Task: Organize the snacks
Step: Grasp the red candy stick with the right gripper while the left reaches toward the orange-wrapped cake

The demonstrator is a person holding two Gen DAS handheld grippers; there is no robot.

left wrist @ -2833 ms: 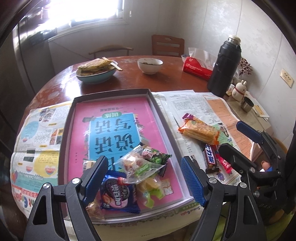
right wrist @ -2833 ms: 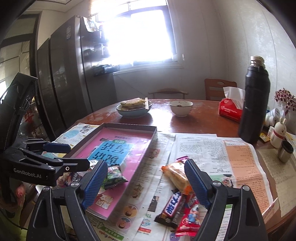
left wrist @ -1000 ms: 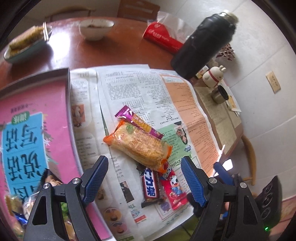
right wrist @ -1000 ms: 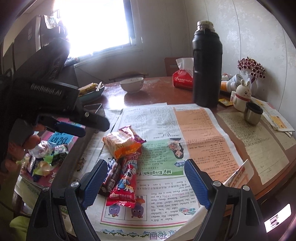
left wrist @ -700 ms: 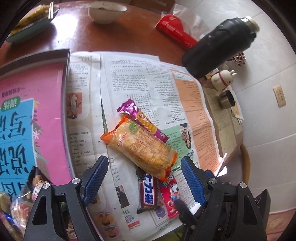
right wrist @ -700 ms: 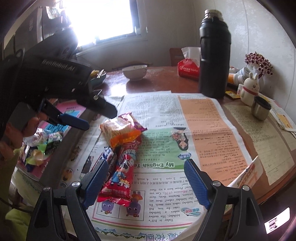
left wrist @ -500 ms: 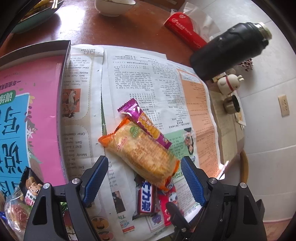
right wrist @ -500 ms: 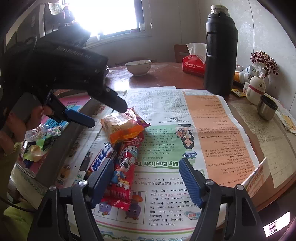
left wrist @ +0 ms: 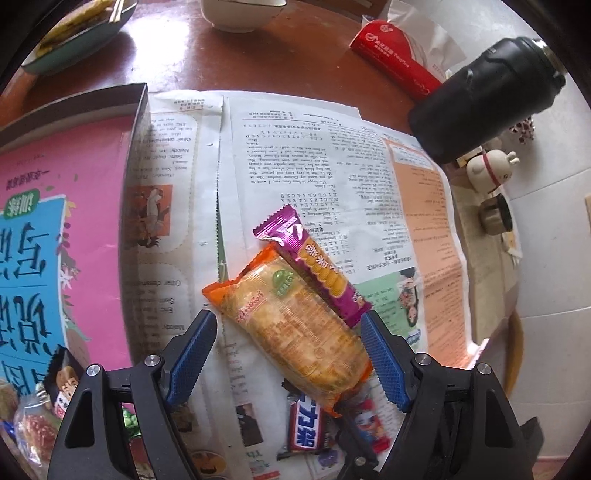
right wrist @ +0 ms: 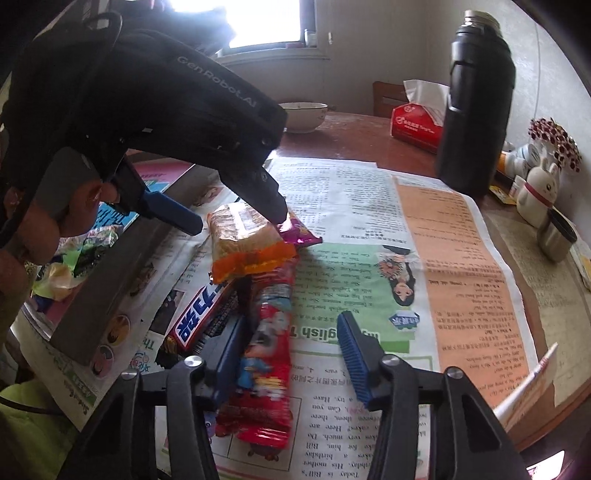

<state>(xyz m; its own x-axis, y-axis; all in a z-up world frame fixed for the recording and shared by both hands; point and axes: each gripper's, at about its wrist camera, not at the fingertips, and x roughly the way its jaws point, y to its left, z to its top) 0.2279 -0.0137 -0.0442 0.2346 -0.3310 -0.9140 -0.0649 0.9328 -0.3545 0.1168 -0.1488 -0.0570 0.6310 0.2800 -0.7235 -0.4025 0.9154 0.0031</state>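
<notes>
An orange cracker pack (left wrist: 295,332) lies on the newspaper atop a purple bar (left wrist: 314,258), a chocolate bar (left wrist: 304,424) and a red candy pack (right wrist: 267,354). My left gripper (left wrist: 288,354) is open and straddles the cracker pack, a finger on each side; it also shows in the right wrist view (right wrist: 236,221). My right gripper (right wrist: 291,362) is open around the red candy pack, low over the paper. The cracker pack (right wrist: 243,240) and chocolate bar (right wrist: 199,314) lie just beyond it. The pink-lined tray (left wrist: 55,221) at left holds several wrapped sweets (left wrist: 33,424).
A black thermos (right wrist: 476,103), a red tissue box (right wrist: 413,122), a rabbit figurine (right wrist: 535,195) and a metal cup (right wrist: 557,236) stand at the right. Bowls (left wrist: 236,14) sit on the far side of the wooden table (left wrist: 258,62). The tray wall (right wrist: 110,280) runs left of the snacks.
My left gripper has swung from the tray to the loose snacks and lowered around the cracker pack. My right gripper has moved forward and down around the red candy pack, its fingers narrowing.
</notes>
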